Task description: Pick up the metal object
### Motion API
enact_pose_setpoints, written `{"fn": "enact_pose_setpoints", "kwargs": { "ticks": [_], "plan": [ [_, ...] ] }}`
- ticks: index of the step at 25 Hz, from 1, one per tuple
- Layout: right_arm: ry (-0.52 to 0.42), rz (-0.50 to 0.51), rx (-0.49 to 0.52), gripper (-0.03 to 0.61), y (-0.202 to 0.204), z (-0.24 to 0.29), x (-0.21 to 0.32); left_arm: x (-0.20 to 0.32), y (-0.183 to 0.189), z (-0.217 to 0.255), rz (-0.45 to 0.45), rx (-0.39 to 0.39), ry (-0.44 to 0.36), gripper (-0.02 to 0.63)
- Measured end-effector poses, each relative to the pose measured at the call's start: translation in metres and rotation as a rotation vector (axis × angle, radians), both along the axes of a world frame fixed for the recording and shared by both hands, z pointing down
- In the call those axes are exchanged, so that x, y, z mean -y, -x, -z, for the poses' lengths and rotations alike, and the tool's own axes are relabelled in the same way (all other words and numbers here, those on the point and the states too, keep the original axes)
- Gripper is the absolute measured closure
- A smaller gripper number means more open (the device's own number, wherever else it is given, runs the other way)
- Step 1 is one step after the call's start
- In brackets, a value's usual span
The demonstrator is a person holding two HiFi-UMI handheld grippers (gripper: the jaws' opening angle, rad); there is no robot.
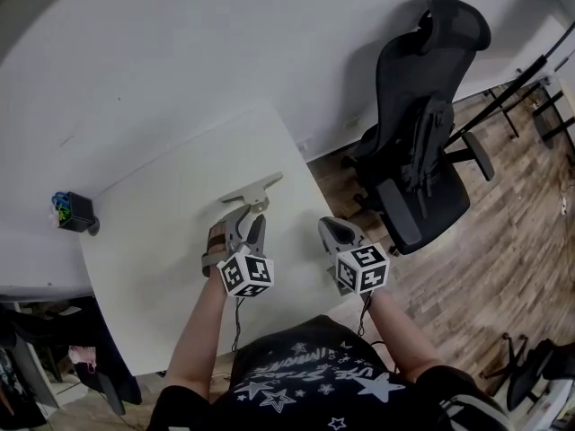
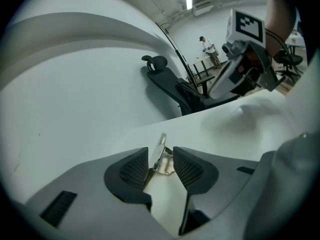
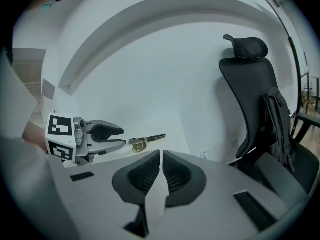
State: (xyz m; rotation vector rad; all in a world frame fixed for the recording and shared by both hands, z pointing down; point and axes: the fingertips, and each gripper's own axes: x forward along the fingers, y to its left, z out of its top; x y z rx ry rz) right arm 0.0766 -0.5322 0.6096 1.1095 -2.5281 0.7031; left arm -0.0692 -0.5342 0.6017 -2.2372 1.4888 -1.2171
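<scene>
The metal object [image 1: 254, 189], a flat silvery piece with a long arm, lies on the white table [image 1: 162, 241] toward its far edge. My left gripper [image 1: 251, 218] sits just short of it with its jaws spread. In the left gripper view the object's near end [image 2: 161, 156] shows in the gap between the fingertips of this gripper [image 2: 161, 166], and no pad presses on it. From the right gripper view the object [image 3: 146, 140] lies just beyond the left gripper [image 3: 123, 136]. My right gripper [image 1: 329, 226] [image 3: 161, 171] hovers over the table's right side, jaws together and empty.
A black office chair [image 1: 422, 151] stands on the wood floor right of the table, close to the right gripper. A small black holder with green and blue items [image 1: 70, 212] sits at the table's left edge. A white wall runs behind the table.
</scene>
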Motion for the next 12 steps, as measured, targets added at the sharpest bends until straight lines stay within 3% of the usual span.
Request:
{"fn": "enact_pose_setpoints", "kwargs": {
  "ticks": [12],
  "plan": [
    [0.031,-0.006,-0.007,0.528,-0.003,-0.013,0.011,0.029,-0.001,-0.032,-0.021,0.227,0.017,0.449]
  ]
}}
